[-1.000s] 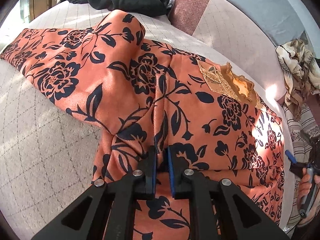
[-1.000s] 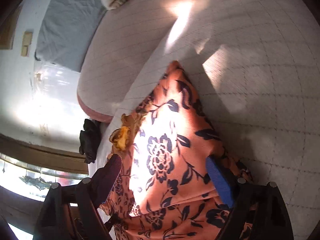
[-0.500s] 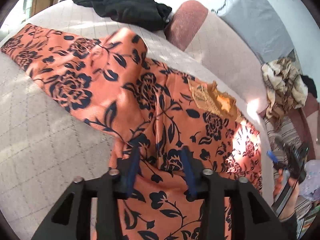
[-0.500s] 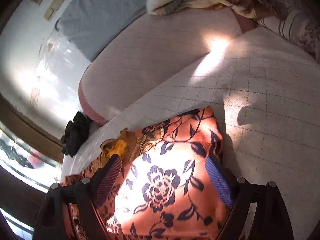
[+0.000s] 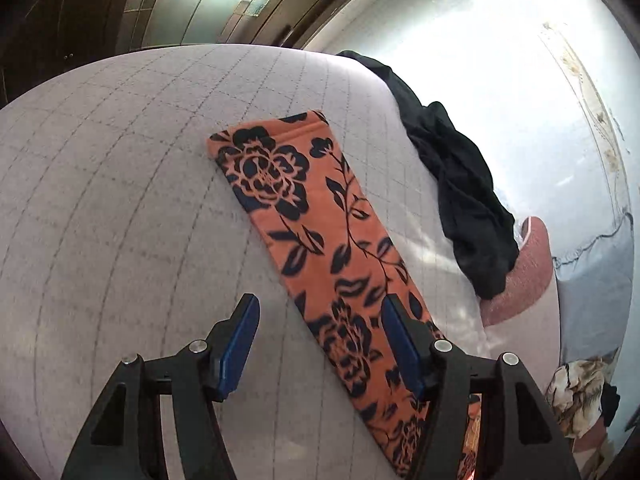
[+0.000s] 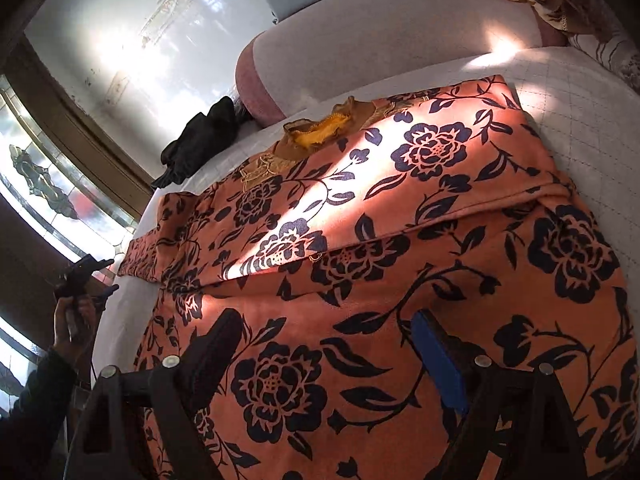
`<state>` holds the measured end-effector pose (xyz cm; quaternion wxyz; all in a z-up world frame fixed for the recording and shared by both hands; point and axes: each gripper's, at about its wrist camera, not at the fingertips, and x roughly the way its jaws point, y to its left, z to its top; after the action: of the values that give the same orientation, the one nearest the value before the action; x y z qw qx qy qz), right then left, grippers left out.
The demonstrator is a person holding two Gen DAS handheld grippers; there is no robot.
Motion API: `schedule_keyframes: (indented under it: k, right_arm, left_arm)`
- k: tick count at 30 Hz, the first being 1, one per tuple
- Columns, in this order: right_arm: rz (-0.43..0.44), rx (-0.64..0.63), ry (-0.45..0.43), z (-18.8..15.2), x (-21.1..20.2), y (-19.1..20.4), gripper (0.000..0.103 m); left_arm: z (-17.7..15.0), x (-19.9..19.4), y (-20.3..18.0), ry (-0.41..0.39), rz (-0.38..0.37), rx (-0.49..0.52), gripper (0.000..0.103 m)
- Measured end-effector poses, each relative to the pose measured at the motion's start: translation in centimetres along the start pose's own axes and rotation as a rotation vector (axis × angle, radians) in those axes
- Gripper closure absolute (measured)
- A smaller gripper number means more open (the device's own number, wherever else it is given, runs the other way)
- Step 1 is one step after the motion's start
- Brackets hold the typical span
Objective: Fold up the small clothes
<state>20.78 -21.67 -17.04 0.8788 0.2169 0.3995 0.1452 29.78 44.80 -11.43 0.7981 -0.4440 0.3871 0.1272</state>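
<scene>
we're looking at the orange garment (image 6: 400, 240), a smooth, slightly shiny cloth printed all over with dark navy roses, leaves and trailing stems, and it's lying spread on the bed (image 5: 100, 200), whose pale cover is showing a quilted grid of stitched squares. in the right wrist view its upper part is lying folded over the lower part along a straight crease, sunlight is streaking across the fold, and a mustard-gold embroidered neckline (image 6: 324, 128) is peeking out at the far edge. in the left wrist view one long, flat sleeve (image 5: 320, 248) is stretching away across the cover, ending in a hemmed, squared-off cuff. we're holding the left gripper (image 5: 316, 344) over the sleeve's near part, its jaws having just been opening, blue pads parted, nothing gripped. the right gripper (image 6: 324, 356) is hovering over the cloth with its jaws spread wide, gripping nothing. a crumpled black garment (image 5: 460, 184) is slumping at the bed's far edge, beside a rounded pink bolster (image 5: 524, 276).
</scene>
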Motion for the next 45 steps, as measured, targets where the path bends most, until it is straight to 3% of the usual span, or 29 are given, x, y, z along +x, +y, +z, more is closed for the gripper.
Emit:
schedule_keyframes:
  k: [6, 7, 8, 11, 13, 16, 18, 21, 24, 26, 28, 30, 31, 32, 33, 34, 36, 39, 42, 45]
  right_arm:
    - [-0.013, -0.013, -0.008, 0.2, 0.8, -0.4, 0.014]
    - [-0.012, -0.009, -0.009, 0.2, 0.8, -0.6, 0.014]
    - [-0.011, -0.008, -0.010, 0.2, 0.9, -0.7, 0.014]
    - [-0.017, -0.014, -0.016, 0.1, 0.9, -0.9, 0.014]
    - [-0.026, -0.020, -0.031, 0.2, 0.6, -1.0, 0.014]
    - [-0.020, 0.015, -0.069, 0.3, -0.3, -1.9, 0.014]
    - [-0.017, 0.047, -0.090, 0.5, -1.0, -2.8, 0.014]
    - [-0.002, 0.122, -0.124, 0.8, -2.3, -4.3, 0.014]
    - [0.006, 0.167, -0.170, 1.1, -3.7, -5.2, 0.014]
    - [0.012, 0.190, -0.193, 1.2, -4.5, -5.7, 0.014]
    - [0.011, 0.208, -0.212, 1.3, -5.2, -6.2, 0.014]
    - [0.015, 0.236, -0.220, 1.4, -5.6, -6.8, 0.014]
    - [0.016, 0.252, -0.221, 1.4, -5.7, -7.1, 0.014]
    - [0.018, 0.270, -0.220, 1.5, -5.6, -7.3, 0.014]
    - [0.023, 0.286, -0.217, 1.5, -5.6, -7.6, 0.014]
    - [0.027, 0.299, -0.219, 1.6, -5.7, -7.8, 0.014]
    - [0.035, 0.310, -0.228, 1.6, -6.1, -8.0, 0.014]
    - [0.058, 0.329, -0.234, 1.8, -6.5, -8.3, 0.014]
    - [0.093, 0.362, -0.216, 2.3, -6.7, -8.4, 0.014]
    - [0.125, 0.405, -0.199, 4.3, -6.4, -8.4, 0.014]
  left_arm:
    - [2.3, 2.3, -0.4, -0.061, 0.056, -0.029, 0.041]
    - [2.8, 2.5, -0.5, -0.063, 0.098, -0.020, 0.066]
    - [3.1, 3.0, -0.6, -0.055, 0.164, 0.006, 0.097]
    - [3.1, 2.6, -1.4, -0.081, 0.209, 0.031, 0.099]
    - [2.1, 0.7, -4.4, -0.149, 0.234, 0.134, 0.099]
    - [-1.3, -3.9, -11.6, -0.253, 0.184, 0.367, 0.099]
    - [-4.9, -7.2, -17.0, -0.302, 0.105, 0.508, 0.099]
    - [-12.0, -10.8, -25.1, -0.313, -0.054, 0.688, 0.099]
    - [-19.8, -12.3, -31.7, -0.263, -0.217, 0.815, 0.099]
    - [-25.6, -11.4, -35.4, -0.163, -0.311, 0.887, 0.098]
    - [-31.7, -9.5, -37.9, -0.077, -0.349, 0.975, 0.097]
    - [-37.2, -5.8, -39.0, 0.053, -0.344, 1.067, 0.086]
    - [-39.4, -3.4, -39.0, 0.137, -0.302, 1.107, 0.063]
    - [-41.3, -1.2, -38.1, 0.227, -0.237, 1.113, 0.051]
    - [-42.1, 0.6, -36.9, 0.307, -0.174, 1.096, 0.051]
    - [-42.1, 1.9, -35.3, 0.362, -0.121, 1.061, 0.052]
    - [-40.4, 1.7, -32.5, 0.356, -0.117, 0.977, 0.052]
    - [-36.5, -0.9, -29.5, 0.250, -0.117, 0.943, 0.048]
    - [-31.8, -2.6, -26.4, 0.091, -0.043, 0.896, 0.034]
    - [-28.5, -1.7, -23.1, 0.037, 0.048, 0.847, 0.031]
